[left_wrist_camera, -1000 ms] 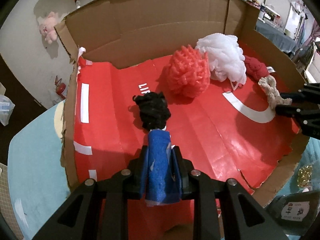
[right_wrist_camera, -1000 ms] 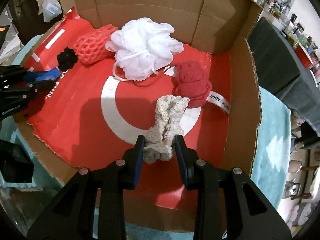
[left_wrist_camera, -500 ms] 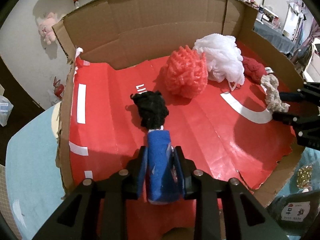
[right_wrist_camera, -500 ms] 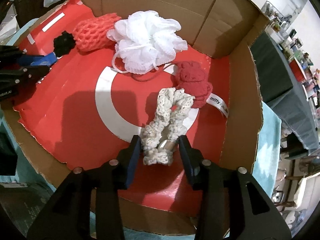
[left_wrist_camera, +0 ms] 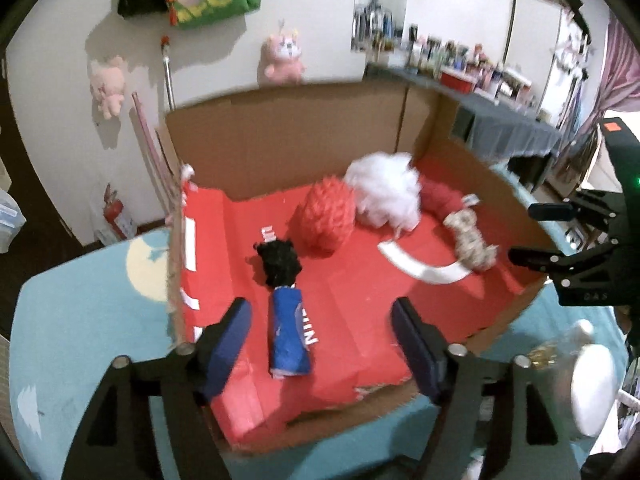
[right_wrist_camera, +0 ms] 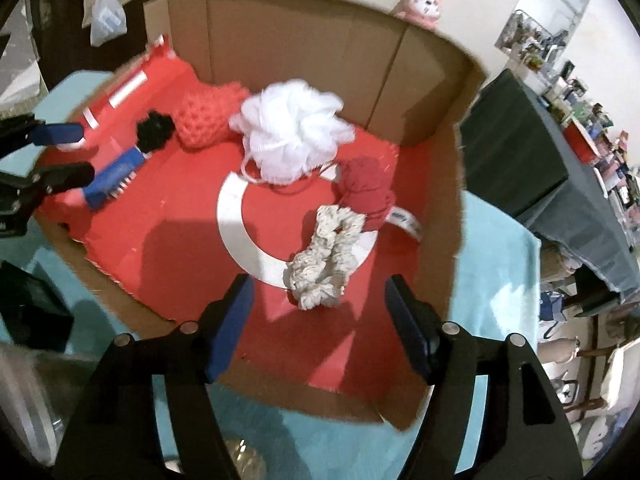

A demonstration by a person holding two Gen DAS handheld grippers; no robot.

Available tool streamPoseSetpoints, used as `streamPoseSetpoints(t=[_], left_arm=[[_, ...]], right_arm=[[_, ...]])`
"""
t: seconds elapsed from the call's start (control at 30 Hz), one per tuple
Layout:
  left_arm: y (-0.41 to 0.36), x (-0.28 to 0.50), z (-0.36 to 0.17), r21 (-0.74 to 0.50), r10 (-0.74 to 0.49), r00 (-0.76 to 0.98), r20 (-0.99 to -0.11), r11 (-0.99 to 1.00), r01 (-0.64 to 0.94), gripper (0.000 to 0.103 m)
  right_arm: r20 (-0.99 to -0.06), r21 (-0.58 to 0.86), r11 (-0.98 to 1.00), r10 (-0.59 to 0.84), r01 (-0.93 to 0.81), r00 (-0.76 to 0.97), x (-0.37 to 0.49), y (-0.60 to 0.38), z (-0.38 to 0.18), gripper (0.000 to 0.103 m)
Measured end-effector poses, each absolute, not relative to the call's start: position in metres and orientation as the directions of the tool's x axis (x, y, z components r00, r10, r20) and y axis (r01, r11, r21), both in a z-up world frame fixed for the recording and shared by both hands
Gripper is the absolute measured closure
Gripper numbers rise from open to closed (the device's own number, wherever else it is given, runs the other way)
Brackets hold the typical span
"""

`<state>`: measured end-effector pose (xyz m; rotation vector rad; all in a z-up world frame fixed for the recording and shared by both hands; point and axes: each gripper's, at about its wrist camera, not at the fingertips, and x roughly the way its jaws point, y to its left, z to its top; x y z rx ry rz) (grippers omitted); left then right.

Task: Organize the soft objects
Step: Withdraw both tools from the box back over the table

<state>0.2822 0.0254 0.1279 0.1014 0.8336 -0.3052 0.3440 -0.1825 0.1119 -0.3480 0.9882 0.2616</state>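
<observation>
A cardboard box (left_wrist_camera: 288,148) with a red floor holds the soft objects. A blue roll (left_wrist_camera: 289,330) lies near the front, touching a black pom (left_wrist_camera: 280,266). Behind are a coral knitted ball (left_wrist_camera: 326,216), a white mesh puff (left_wrist_camera: 386,194), a red yarn ball (right_wrist_camera: 366,192) and a cream scrunchie (right_wrist_camera: 326,258). My left gripper (left_wrist_camera: 320,338) is open, its fingers either side of the blue roll and apart from it. My right gripper (right_wrist_camera: 318,314) is open, just in front of the scrunchie.
The box stands on a light blue mat (left_wrist_camera: 80,320). A white round object (left_wrist_camera: 592,392) and a bag (left_wrist_camera: 552,360) lie right of the box. A dark-covered table (right_wrist_camera: 540,168) stands to the right. Pink plush toys (left_wrist_camera: 282,56) are by the wall.
Both grippers have opened and drawn back and up. The blue roll and the cream scrunchie now lie free on the box floor.
</observation>
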Motion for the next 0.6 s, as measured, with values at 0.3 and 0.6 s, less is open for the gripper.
streamPoseSetpoints(t=[0.3, 0.6], left_arm=[[0.027, 0.204, 0.187, -0.043, -0.247, 0.779, -0.576, 0.961, 0.273, 0.003], [0.012, 0.116, 0.217, -0.004, -0.229, 0.882, -0.412, 0.968, 0.25, 0.0]], right_arm=[[-0.74, -0.123, 0.935, 0.137, -0.332, 0.659, 0.281, -0.198, 0.18, 0.025], [-0.543, -0.101, 0.943, 0.214, -0.317, 0.812, 0.164, -0.196, 0.232, 0.009]])
